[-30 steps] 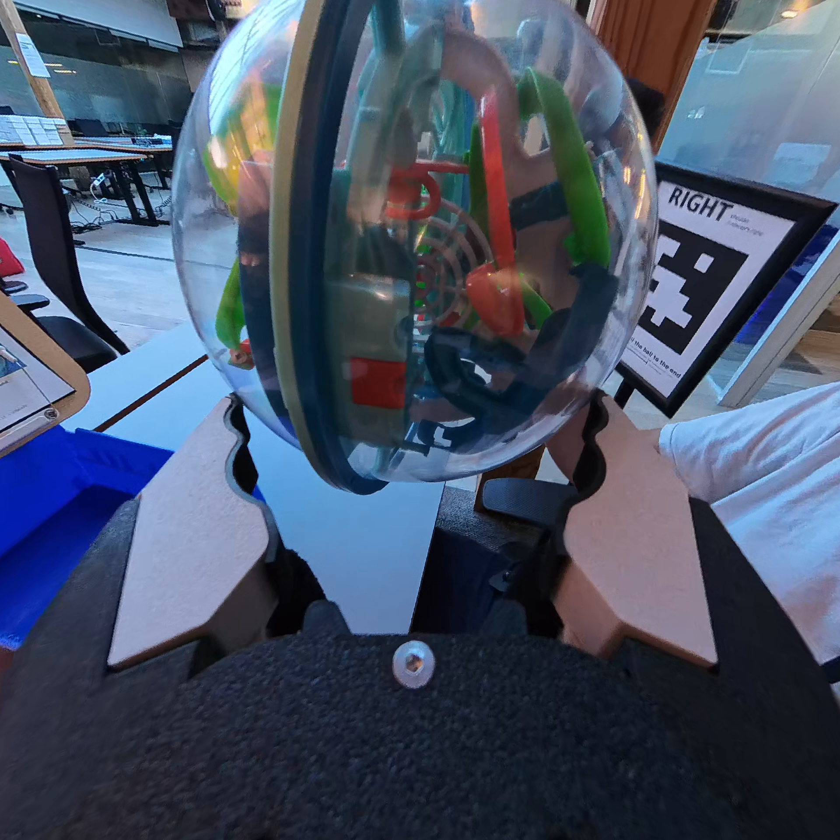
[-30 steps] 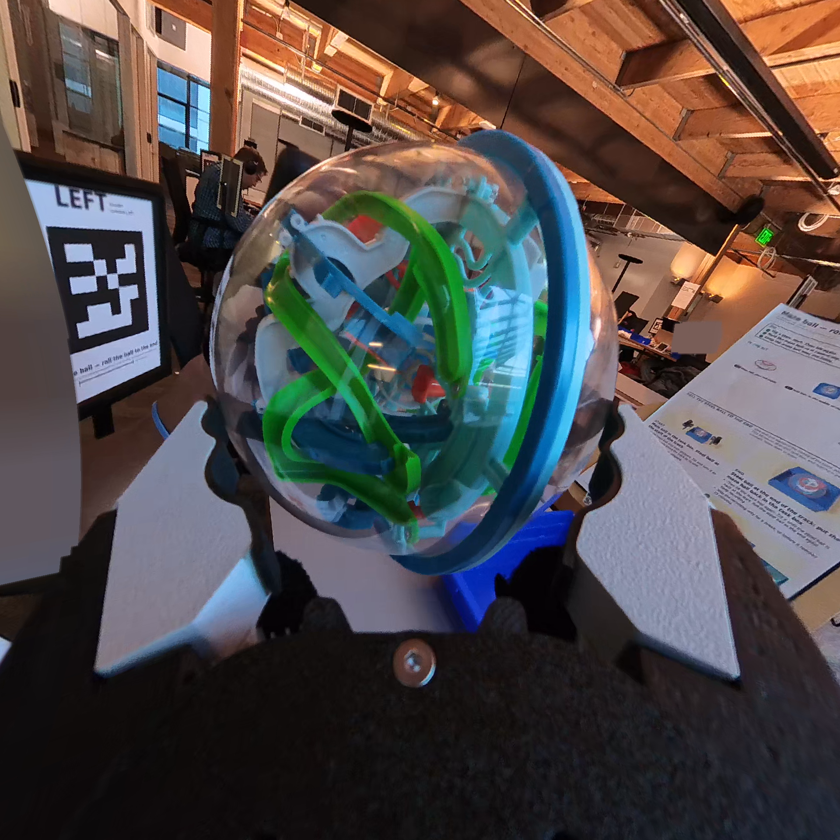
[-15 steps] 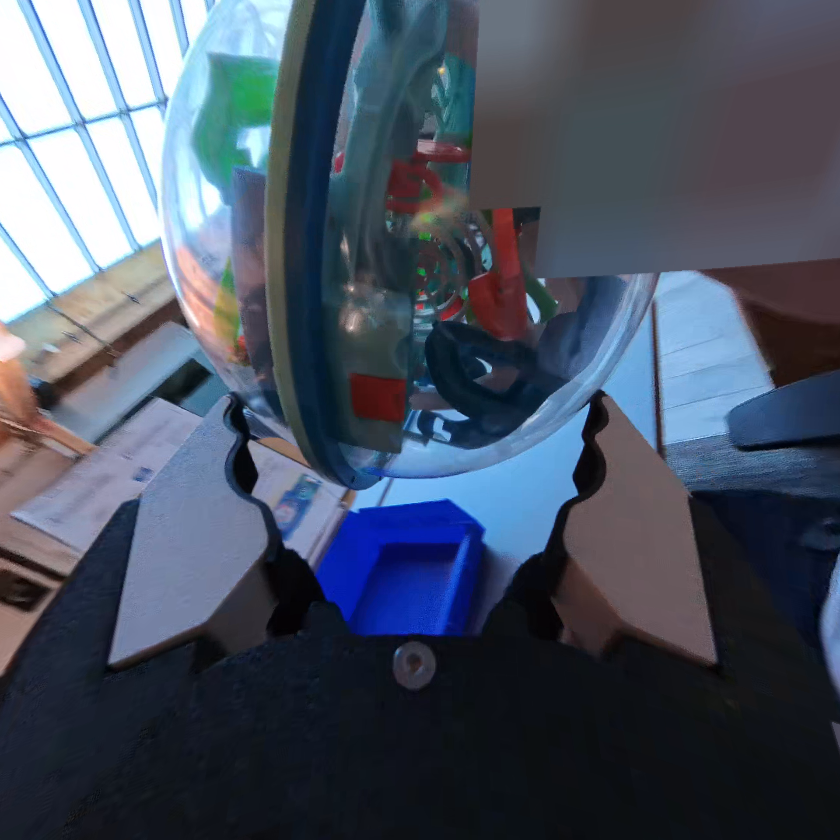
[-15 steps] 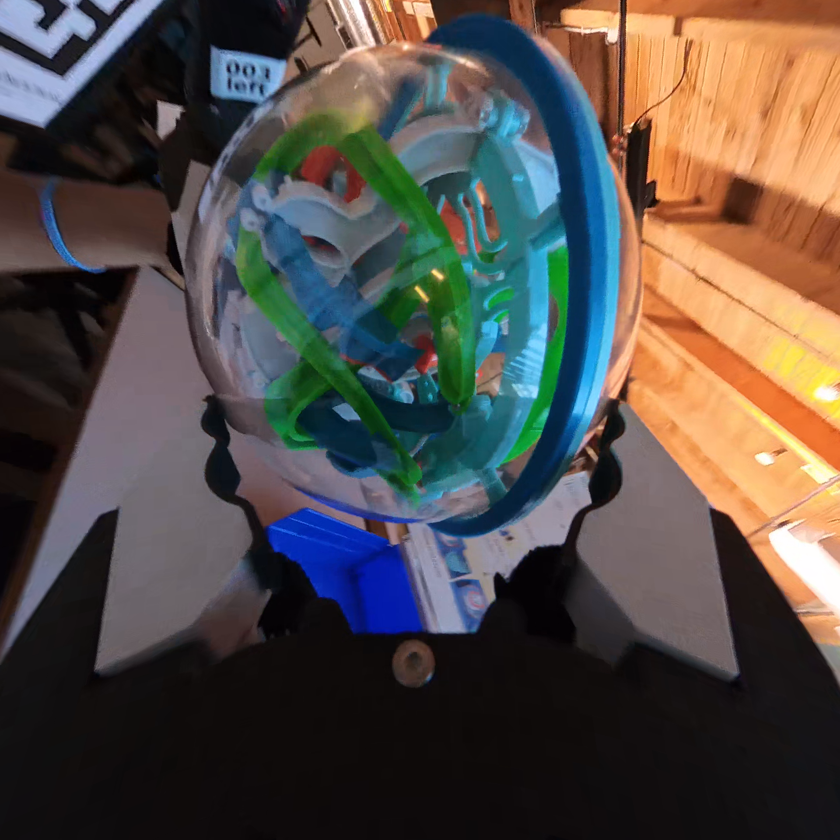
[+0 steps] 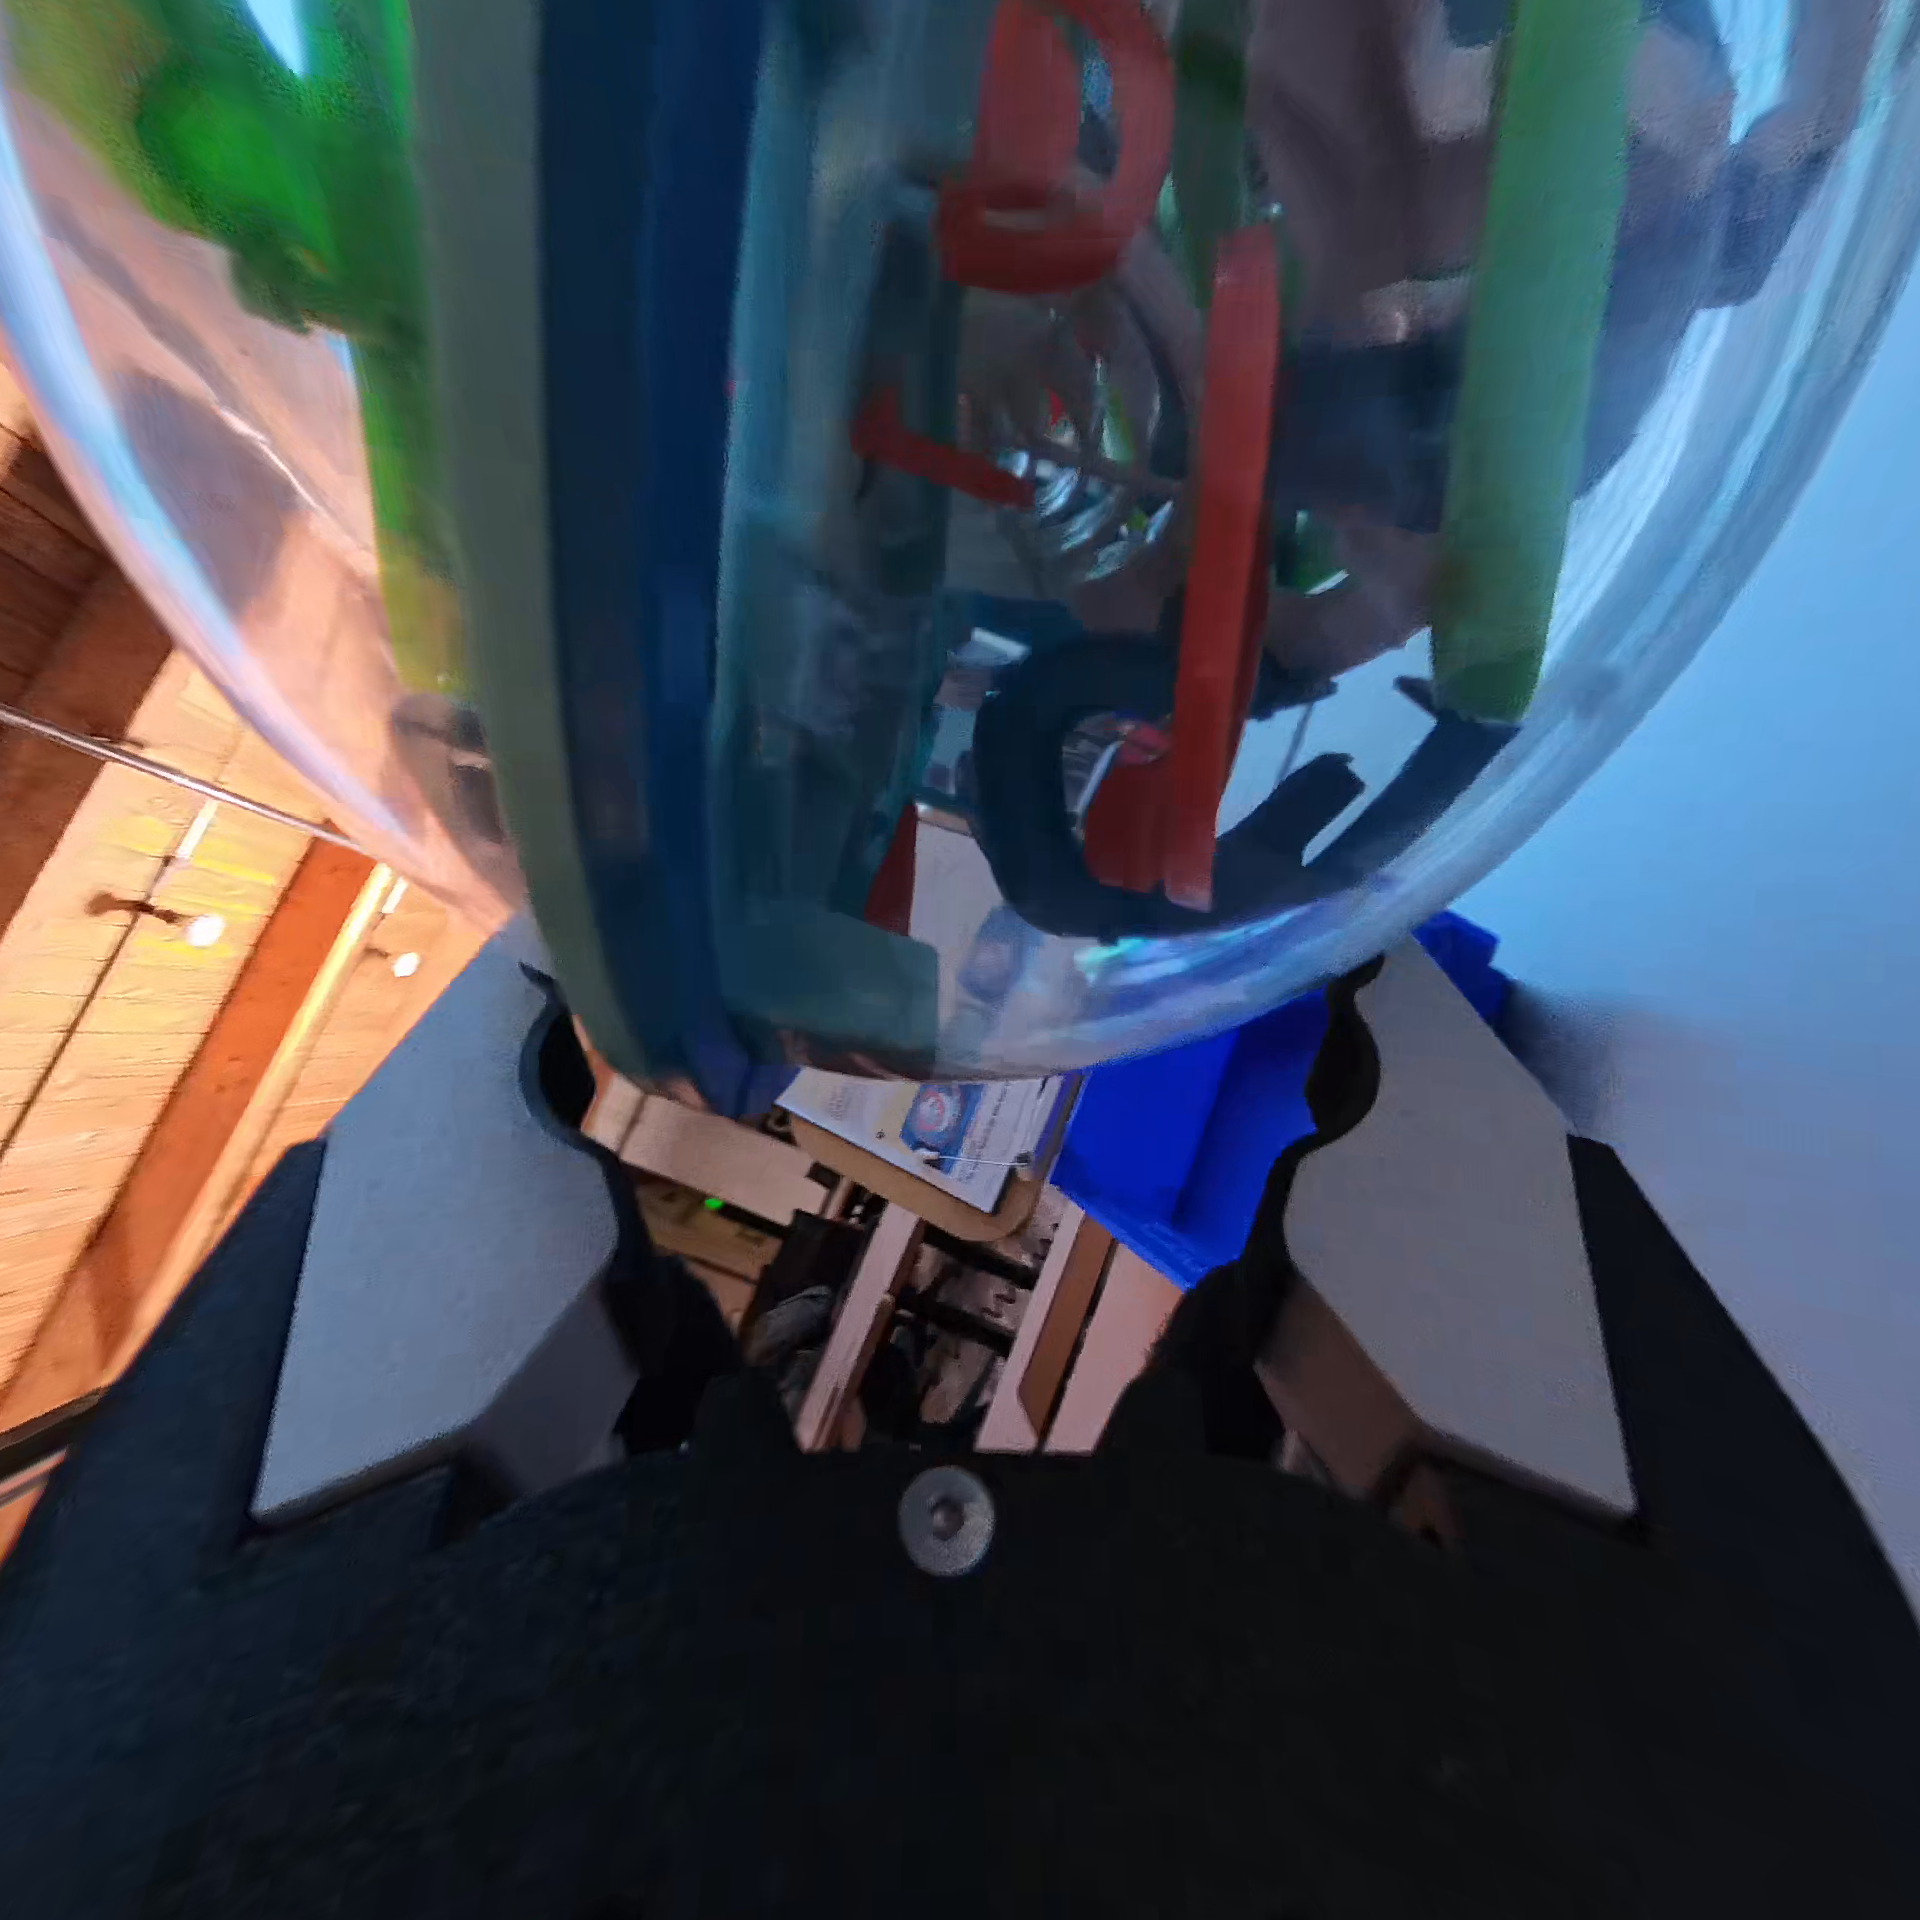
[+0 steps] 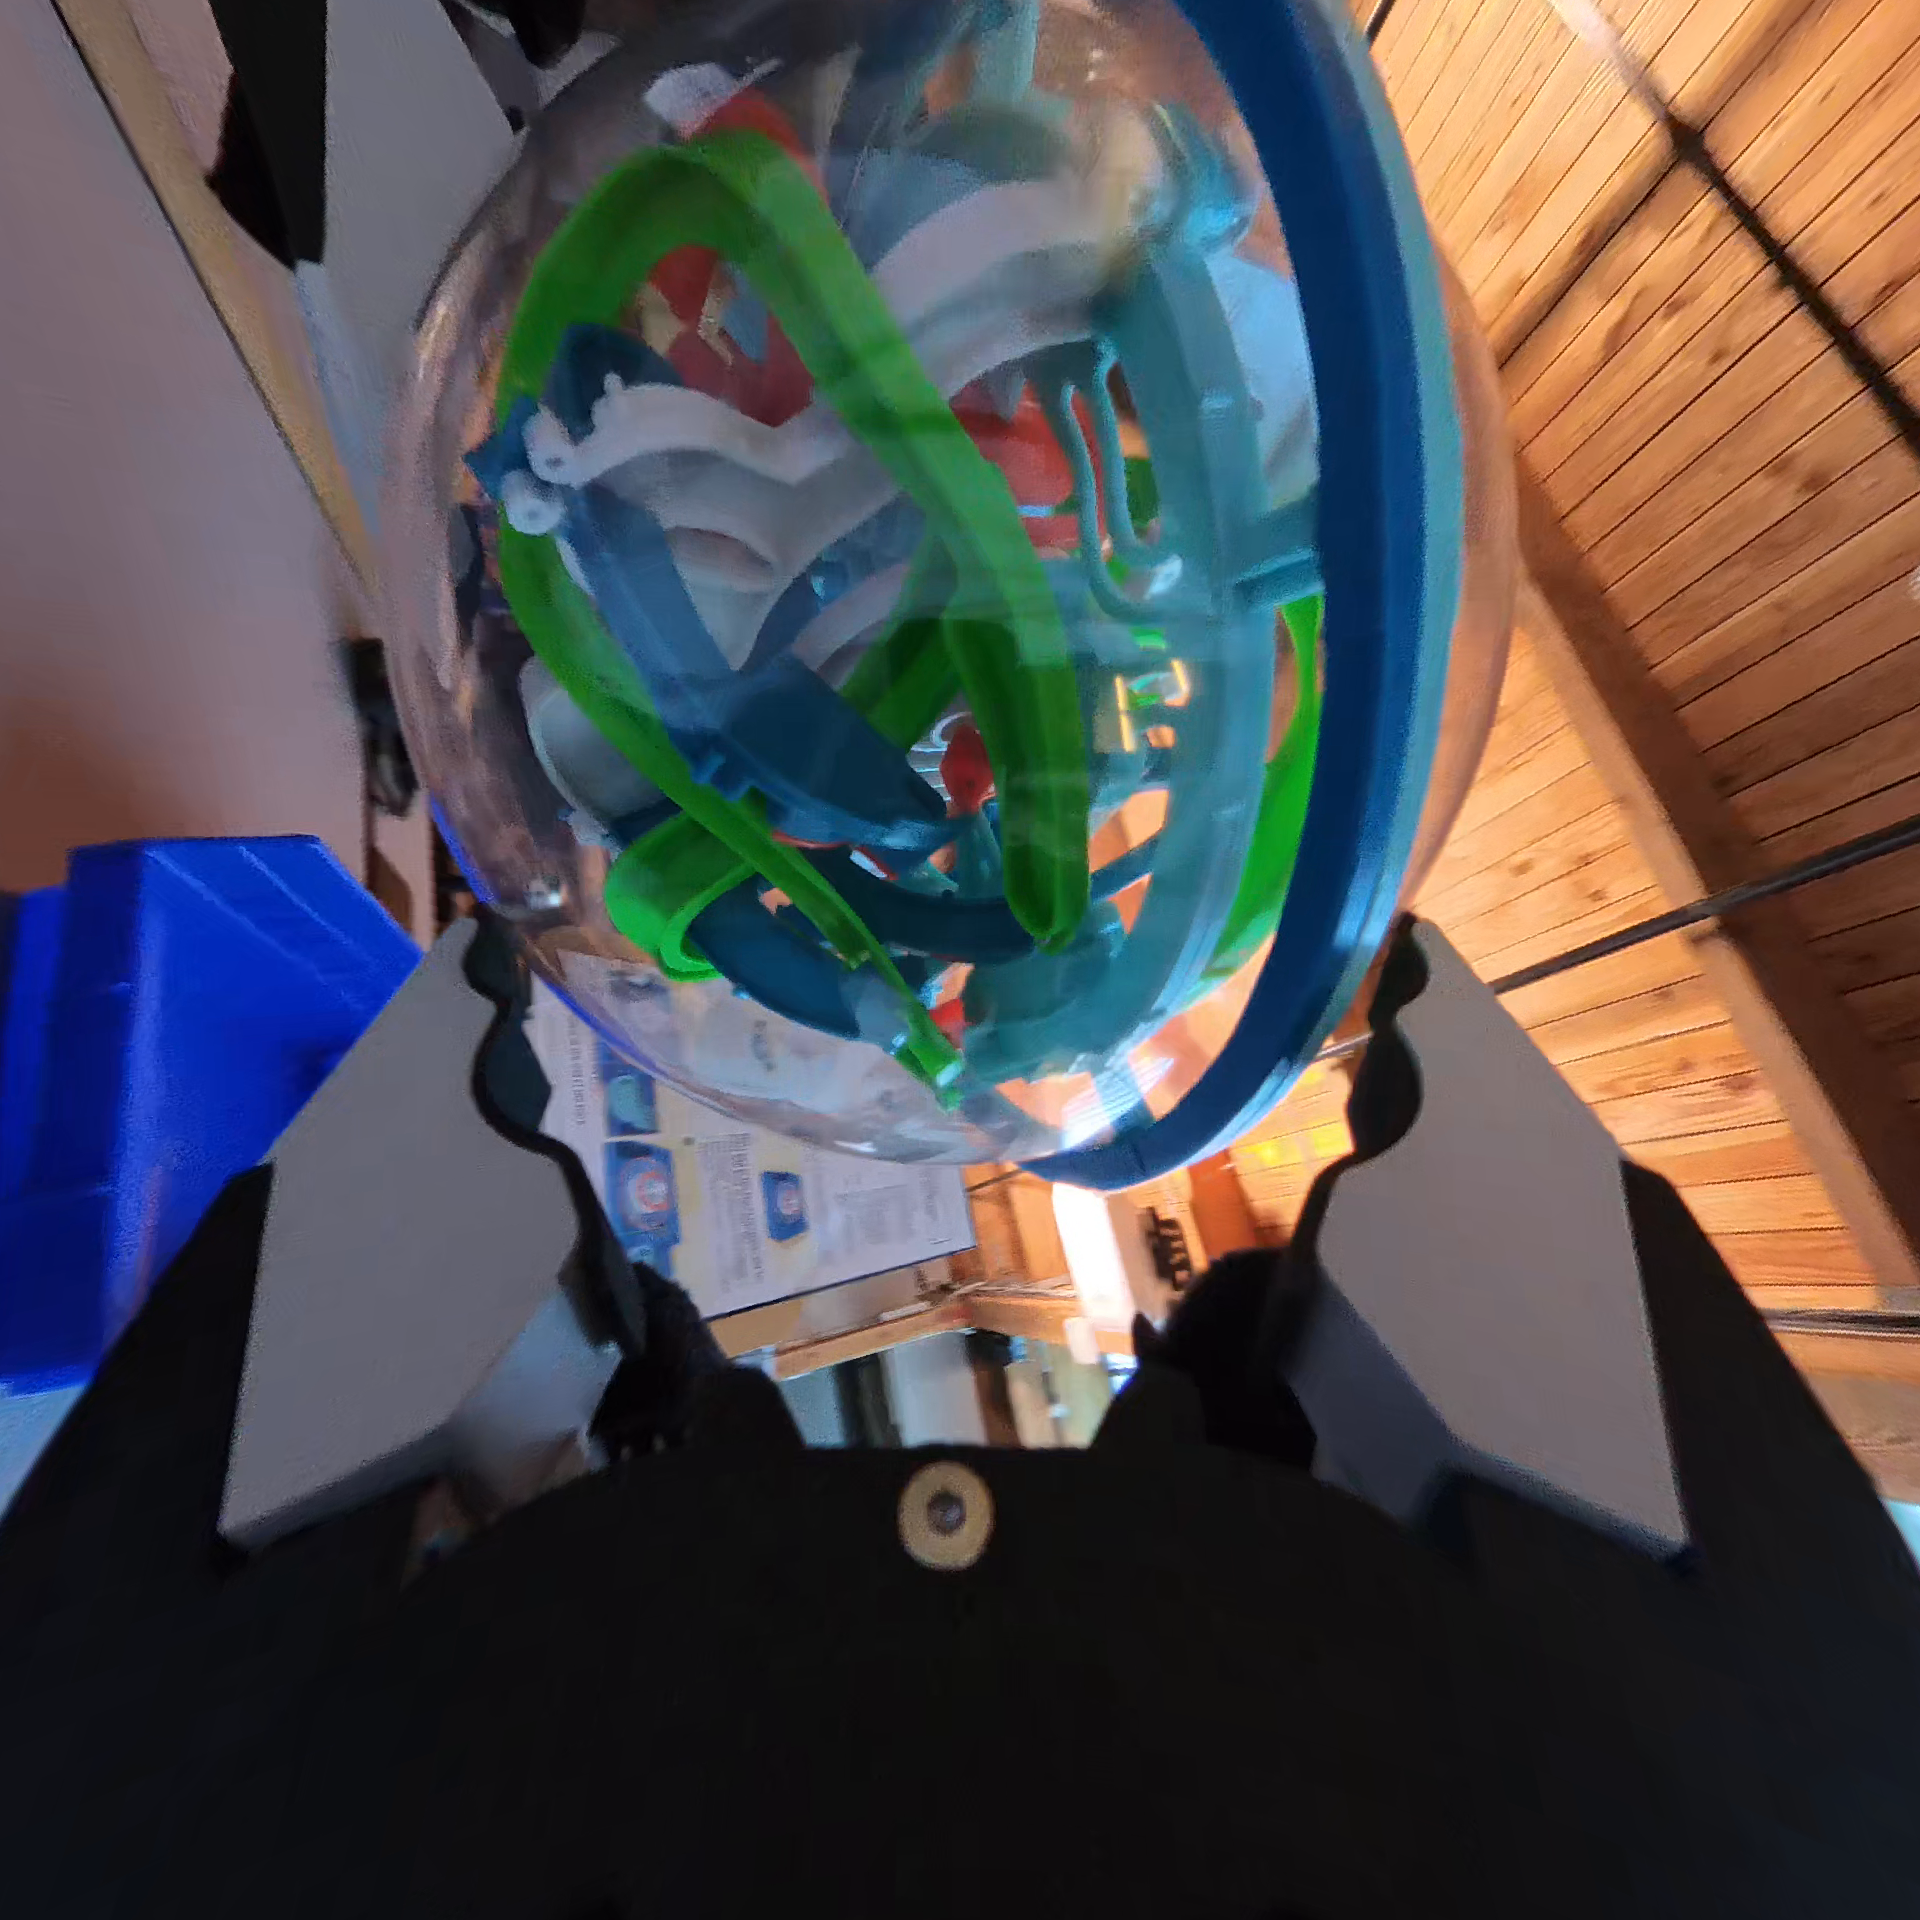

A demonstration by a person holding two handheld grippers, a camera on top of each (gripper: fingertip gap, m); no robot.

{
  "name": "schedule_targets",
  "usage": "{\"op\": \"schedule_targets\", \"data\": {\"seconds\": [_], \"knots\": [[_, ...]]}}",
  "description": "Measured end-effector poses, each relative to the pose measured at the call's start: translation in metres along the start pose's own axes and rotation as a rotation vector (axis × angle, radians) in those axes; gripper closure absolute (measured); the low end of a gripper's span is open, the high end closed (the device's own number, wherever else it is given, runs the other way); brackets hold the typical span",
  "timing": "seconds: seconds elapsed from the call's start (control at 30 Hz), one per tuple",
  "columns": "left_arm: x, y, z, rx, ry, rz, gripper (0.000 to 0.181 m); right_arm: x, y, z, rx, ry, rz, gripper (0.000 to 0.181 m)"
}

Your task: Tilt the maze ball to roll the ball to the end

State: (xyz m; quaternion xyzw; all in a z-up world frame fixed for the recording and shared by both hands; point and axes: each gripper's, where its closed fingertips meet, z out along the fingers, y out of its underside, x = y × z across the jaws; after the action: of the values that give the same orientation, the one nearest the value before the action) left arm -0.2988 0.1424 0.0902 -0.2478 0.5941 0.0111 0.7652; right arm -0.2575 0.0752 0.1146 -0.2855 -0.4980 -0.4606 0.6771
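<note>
The maze ball (image 5: 935, 468) is a clear sphere with a dark blue ring and green, red, teal and black tracks inside. It fills the top of the left wrist view, blurred and very close. My left gripper (image 5: 945, 1008) is shut on its lower part, one finger on each side. In the right wrist view the maze ball (image 6: 935, 582) shows its green loops and blue ring (image 6: 1382, 623). My right gripper (image 6: 940, 966) is shut on it the same way. The ball is held in the air and tilted. I cannot pick out the small ball inside.
A blue bin (image 5: 1195, 1143) lies beyond the left fingers and shows at the left of the right wrist view (image 6: 156, 1039). A printed instruction sheet (image 6: 748, 1195) on a wooden board lies past the ball. Wooden planking (image 6: 1714, 520) fills the right side.
Both grippers have rolled with the maze ball still in them, so the room now looks turned sideways. The ball sits closer and larger in the left wrist view.
</note>
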Motion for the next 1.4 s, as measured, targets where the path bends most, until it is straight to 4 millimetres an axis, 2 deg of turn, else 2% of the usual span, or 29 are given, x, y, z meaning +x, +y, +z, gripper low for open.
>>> {"op": "schedule_targets", "data": {"seconds": [0.17,0.47,0.73,1.0,1.2,1.4], "knots": [[-0.004,-0.005,-0.005,-0.002,-0.087,0.080,0.042,0.002,-0.007,-0.006,0.014,0.083,-0.088,0.027],[-0.005,-0.019,-0.018,0.019,-0.147,0.140,0.041,0.007,-0.010,-0.013,0.012,0.134,-0.085,0.027],[-0.004,-0.036,-0.041,0.061,-0.244,0.227,0.042,0.011,-0.034,-0.029,0.050,0.225,-0.179,0.026],[0.011,-0.024,-0.050,0.039,-0.248,0.218,0.042,-0.008,-0.048,-0.035,0.048,0.229,-0.219,0.027],[0.024,-0.016,-0.048,0.019,-0.214,0.190,0.043,-0.022,-0.037,-0.033,0.031,0.190,-0.142,0.026],[0.038,-0.021,-0.046,0.032,-0.172,0.191,0.043,-0.035,-0.008,-0.032,-0.007,0.136,0.049,0.027]]}}
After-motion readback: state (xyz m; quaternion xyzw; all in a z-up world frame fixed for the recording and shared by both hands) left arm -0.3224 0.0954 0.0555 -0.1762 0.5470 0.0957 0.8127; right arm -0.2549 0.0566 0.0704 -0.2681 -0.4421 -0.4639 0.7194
